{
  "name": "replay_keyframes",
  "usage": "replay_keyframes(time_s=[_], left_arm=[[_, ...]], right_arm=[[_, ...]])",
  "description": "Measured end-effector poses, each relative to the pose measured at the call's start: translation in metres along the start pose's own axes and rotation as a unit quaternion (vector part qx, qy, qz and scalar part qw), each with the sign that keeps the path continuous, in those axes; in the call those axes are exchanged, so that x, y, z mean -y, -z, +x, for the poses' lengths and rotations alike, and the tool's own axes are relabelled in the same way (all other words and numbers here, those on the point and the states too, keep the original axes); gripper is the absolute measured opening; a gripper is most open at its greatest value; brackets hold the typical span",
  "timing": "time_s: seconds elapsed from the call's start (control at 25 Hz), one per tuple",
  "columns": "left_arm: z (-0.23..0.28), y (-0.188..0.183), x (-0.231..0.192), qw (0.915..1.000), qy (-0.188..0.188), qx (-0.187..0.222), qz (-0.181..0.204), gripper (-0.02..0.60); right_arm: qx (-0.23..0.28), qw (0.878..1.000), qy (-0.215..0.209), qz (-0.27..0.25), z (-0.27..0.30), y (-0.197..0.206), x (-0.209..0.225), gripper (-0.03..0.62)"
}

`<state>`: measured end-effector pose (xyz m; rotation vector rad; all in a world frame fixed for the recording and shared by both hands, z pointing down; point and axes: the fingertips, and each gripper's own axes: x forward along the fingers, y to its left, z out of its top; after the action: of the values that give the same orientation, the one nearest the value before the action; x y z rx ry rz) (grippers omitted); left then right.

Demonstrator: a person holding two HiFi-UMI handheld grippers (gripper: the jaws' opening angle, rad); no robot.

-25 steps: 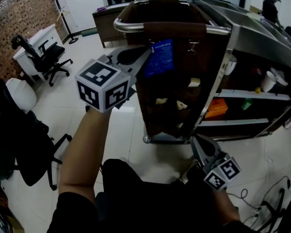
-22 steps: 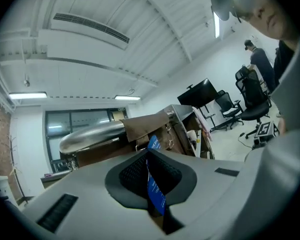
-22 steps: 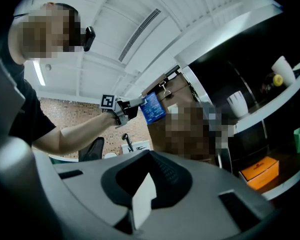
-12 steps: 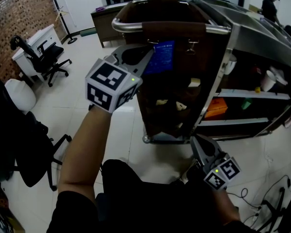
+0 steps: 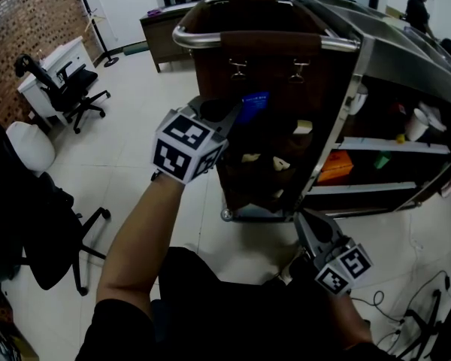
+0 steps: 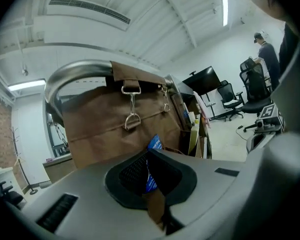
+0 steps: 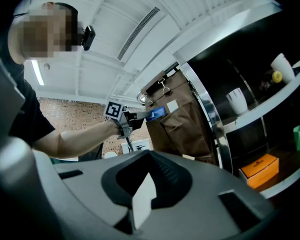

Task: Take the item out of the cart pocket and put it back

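Now, low at the person's side, the right gripper (image 5: 304, 219) has its fingers closed on nothing. Further out, the left gripper (image 5: 237, 116), fingers clamped on the blue packet (image 5: 254, 104), has dropped from under the cart's rail (image 5: 263, 40) down the brown bag (image 5: 301, 96). The packet is at its pockets, so the put-back looks begun but not finished.

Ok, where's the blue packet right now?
Head view, left of centre: the blue packet is pinched in the left gripper at the cart's brown fabric organizer, just below the metal clips.
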<state>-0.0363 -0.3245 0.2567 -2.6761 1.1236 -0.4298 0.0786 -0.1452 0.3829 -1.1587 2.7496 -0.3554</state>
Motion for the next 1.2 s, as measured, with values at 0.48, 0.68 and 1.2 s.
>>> replay_keyframes(time_s=[0.48,0.68,1.2], left_arm=[[0.005,0.021,0.004,0.9998,-0.001,-0.013,-0.018,0.0],[0.003,0.017,0.002,0.9988,0.005,-0.001,-0.048,0.032],[-0.086,-0.057,0.008,0.9789,-0.03,0.134,-0.151,0.0]], right_arm=[[-0.002,1.0,-0.001,0.0,0.002,0.003,-0.002,0.015],[-0.002,1.0,-0.002,0.002,0.0,0.002,-0.003,0.015],[0.003,1.0,-0.014,-0.007,-0.003,-0.005,-0.021,0.015]])
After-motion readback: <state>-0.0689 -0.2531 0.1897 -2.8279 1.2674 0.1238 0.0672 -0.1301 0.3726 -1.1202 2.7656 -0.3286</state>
